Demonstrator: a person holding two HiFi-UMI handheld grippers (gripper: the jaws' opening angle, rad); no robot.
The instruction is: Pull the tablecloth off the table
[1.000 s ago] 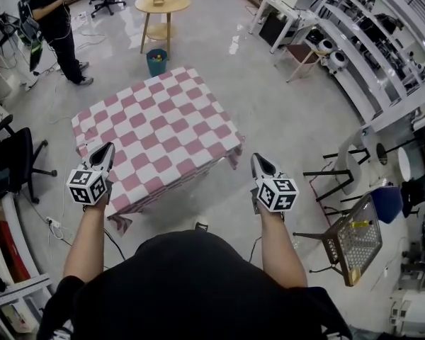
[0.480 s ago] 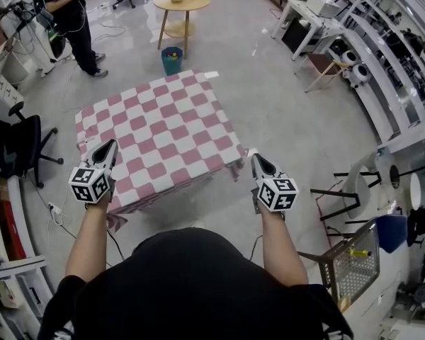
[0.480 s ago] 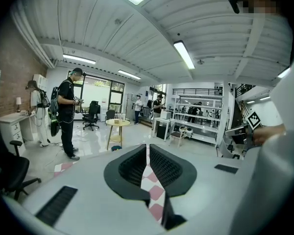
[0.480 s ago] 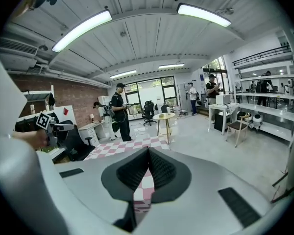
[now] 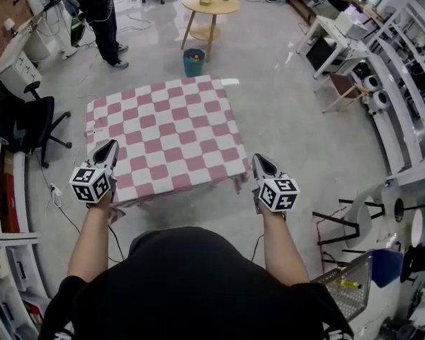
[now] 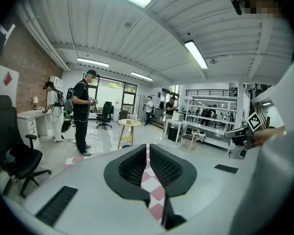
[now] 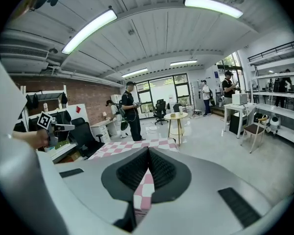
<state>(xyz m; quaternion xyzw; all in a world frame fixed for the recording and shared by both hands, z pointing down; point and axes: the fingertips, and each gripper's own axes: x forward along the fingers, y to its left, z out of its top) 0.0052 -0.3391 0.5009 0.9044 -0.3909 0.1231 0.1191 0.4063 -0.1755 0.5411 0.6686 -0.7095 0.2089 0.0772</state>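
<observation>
Your left gripper [image 5: 109, 147] and right gripper [image 5: 258, 159] each clench a near corner of the cloth [image 5: 166, 133], which spreads straight ahead of both jaws, equally near; the pull runs back toward you.

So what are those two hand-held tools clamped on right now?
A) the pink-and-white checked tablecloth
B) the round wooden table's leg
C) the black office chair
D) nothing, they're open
A: each tool's own view shows checked cloth pinched between shut jaws, with the left tool and right tool at the pink-and-white checked tablecloth's near corners.
</observation>
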